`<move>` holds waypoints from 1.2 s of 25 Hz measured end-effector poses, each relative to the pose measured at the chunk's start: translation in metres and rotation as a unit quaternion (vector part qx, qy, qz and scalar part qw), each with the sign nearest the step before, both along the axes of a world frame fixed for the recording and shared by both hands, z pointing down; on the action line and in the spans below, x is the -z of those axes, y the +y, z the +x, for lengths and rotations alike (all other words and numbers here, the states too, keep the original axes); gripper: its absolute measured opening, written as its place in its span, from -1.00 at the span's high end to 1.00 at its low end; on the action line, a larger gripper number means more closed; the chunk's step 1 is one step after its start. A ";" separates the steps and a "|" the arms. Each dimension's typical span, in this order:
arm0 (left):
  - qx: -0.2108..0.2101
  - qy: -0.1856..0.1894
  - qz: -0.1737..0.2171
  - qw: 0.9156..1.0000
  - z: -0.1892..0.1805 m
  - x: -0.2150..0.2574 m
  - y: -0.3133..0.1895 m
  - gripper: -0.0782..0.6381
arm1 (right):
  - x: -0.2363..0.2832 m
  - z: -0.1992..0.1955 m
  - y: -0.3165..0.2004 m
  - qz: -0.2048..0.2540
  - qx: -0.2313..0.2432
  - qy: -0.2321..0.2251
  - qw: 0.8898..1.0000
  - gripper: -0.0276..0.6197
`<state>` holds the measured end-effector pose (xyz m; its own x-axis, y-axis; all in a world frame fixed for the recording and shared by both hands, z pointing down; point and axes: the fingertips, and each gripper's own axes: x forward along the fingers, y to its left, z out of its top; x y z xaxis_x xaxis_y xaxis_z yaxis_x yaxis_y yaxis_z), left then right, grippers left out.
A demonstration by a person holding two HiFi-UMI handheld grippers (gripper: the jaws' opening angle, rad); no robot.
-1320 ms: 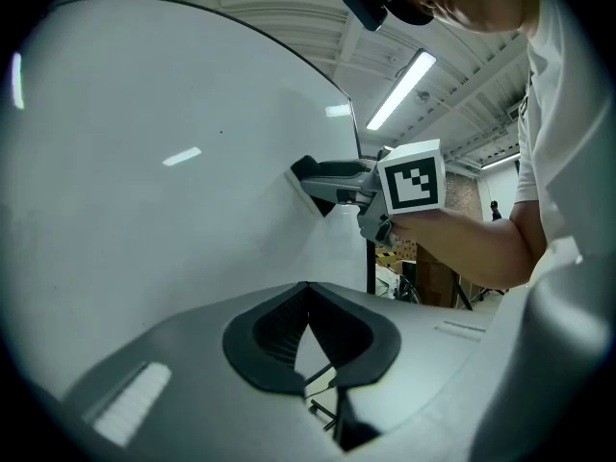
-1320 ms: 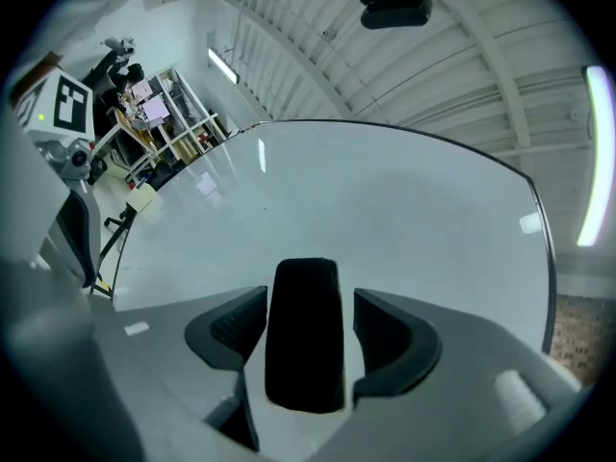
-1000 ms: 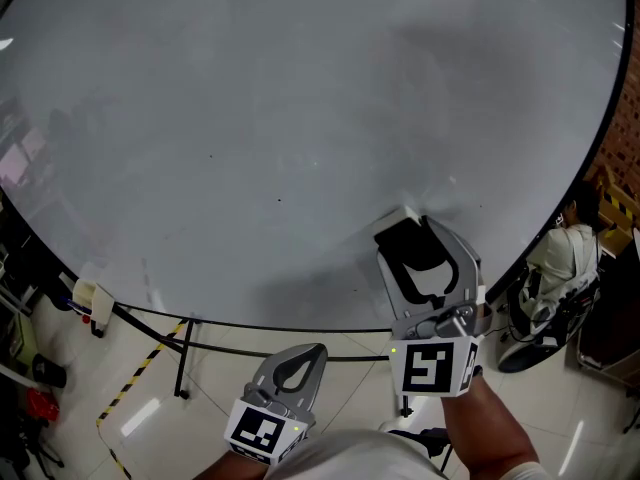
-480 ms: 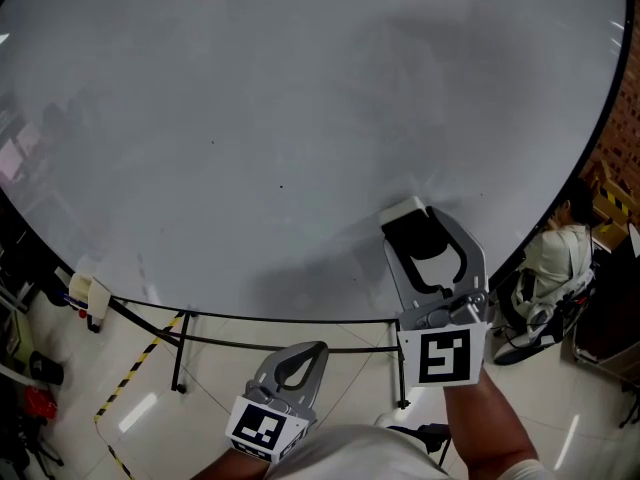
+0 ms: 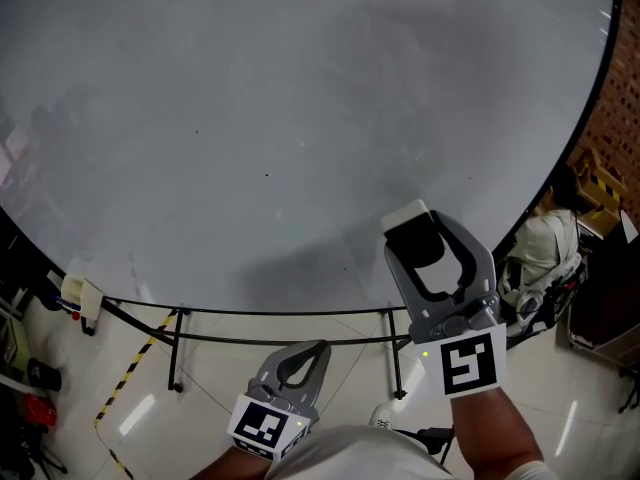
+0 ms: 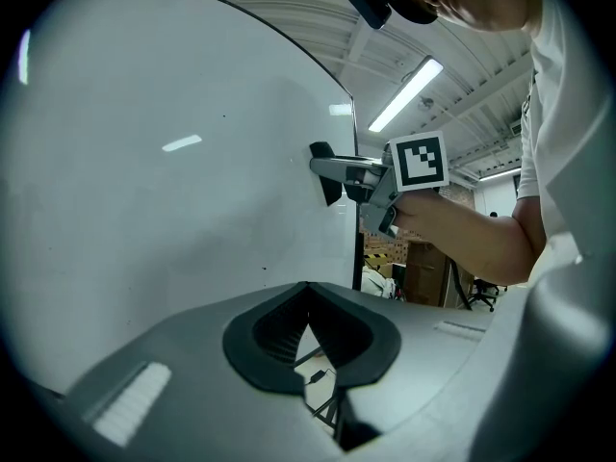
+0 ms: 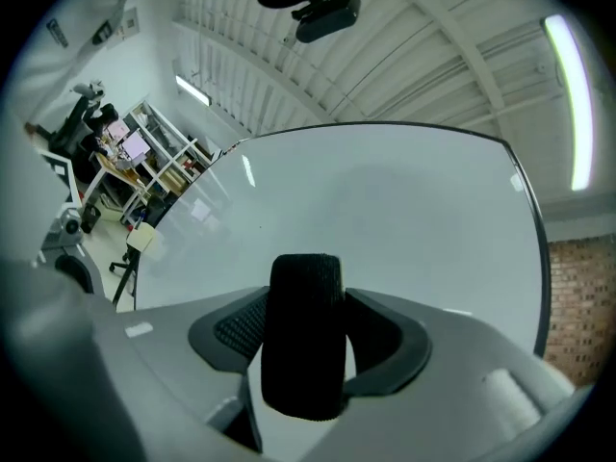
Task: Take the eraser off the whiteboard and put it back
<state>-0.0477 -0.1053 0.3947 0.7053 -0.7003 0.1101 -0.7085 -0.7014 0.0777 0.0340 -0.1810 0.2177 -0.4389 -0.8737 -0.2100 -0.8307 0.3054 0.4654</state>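
Eraser (image 7: pixel 304 354) sits pinched in the right gripper (image 7: pixel 306 295), whose jaws have just been closing on it, close to the whiteboard (image 5: pixel 250 118). Left gripper (image 6: pixel 310 296) hangs low, jaws together, empty.

Floor (image 5: pixel 220 368) pale glossy tile, light streaks glinting on it. Yellow-black hazard tape (image 5: pixel 135 380) cutting diagonally across tile, lower left. Reddish brick wall (image 5: pixel 612 113) at right. Up top, white ribbed ceiling (image 7: pixel 404 56), long tube light (image 7: pixel 576 104) glowing. Open shelving rack (image 7: pixel 166 162) far back. Brown wooden cabinet (image 6: pixel 429 273) in distance, black office chair (image 6: pixel 486 293) just beside it.
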 end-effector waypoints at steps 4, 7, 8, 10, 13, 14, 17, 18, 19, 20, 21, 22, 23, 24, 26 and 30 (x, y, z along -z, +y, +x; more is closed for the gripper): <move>-0.007 0.006 -0.006 1.000 0.006 -0.005 0.002 0.74 | -0.011 0.008 0.011 -0.048 0.058 -0.046 0.996 0.18; -0.007 0.007 -0.007 1.000 0.008 -0.006 -0.001 0.74 | -0.028 0.014 0.014 -0.091 0.098 -0.113 0.985 0.18; -0.006 0.009 -0.009 1.000 0.009 -0.006 -0.001 0.74 | -0.035 0.015 0.015 -0.105 0.105 -0.130 0.980 0.18; -0.005 0.009 -0.012 1.000 0.011 -0.006 0.001 0.74 | -0.044 0.016 0.018 -0.122 0.114 -0.148 0.975 0.18; -0.008 0.008 -0.015 1.000 0.016 -0.005 0.003 0.74 | -0.048 0.017 0.024 -0.125 0.122 -0.149 0.973 0.18; -0.011 0.011 -0.016 1.000 0.020 -0.004 0.004 0.74 | -0.049 0.017 0.028 -0.126 0.126 -0.148 0.973 0.18; -0.023 0.026 -0.018 0.999 0.029 0.002 0.005 0.74 | -0.054 0.014 0.041 -0.127 0.147 -0.149 0.969 0.18; -0.023 0.029 -0.018 0.999 0.030 0.004 0.004 0.74 | -0.057 0.012 0.045 -0.130 0.156 -0.151 0.968 0.18; -0.023 0.030 -0.018 0.999 0.030 0.005 0.004 0.74 | -0.061 0.012 0.049 -0.133 0.162 -0.152 0.966 0.18; -0.022 0.030 -0.017 0.999 0.031 0.006 0.003 0.74 | -0.065 0.012 0.053 -0.138 0.166 -0.154 0.964 0.18; -0.022 0.029 -0.015 0.999 0.031 0.007 0.003 0.74 | -0.069 0.013 0.057 -0.143 0.168 -0.157 0.963 0.18; -0.022 0.028 -0.014 0.999 0.032 0.007 0.003 0.74 | -0.074 0.016 0.060 -0.148 0.170 -0.162 0.961 0.18; -0.022 0.027 -0.012 0.999 0.032 0.008 0.003 0.74 | -0.078 0.018 0.062 -0.154 0.171 -0.168 0.959 0.18; -0.022 0.027 -0.011 0.999 0.032 0.009 0.003 0.74 | -0.083 0.020 0.065 -0.160 0.172 -0.173 0.956 0.18; -0.020 0.025 -0.010 0.999 0.032 0.009 0.003 0.74 | -0.092 0.024 0.070 -0.171 0.174 -0.180 0.953 0.18; -0.022 0.024 -0.011 0.999 0.034 0.009 0.005 0.74 | -0.104 0.030 0.081 -0.185 0.177 -0.182 0.949 0.18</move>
<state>-0.0141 -0.1003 0.3853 0.7402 -0.6662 0.0910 -0.6722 -0.7295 0.1265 0.0637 -0.0999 0.3222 -0.6760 -0.7284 -0.1116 -0.7306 0.6822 -0.0268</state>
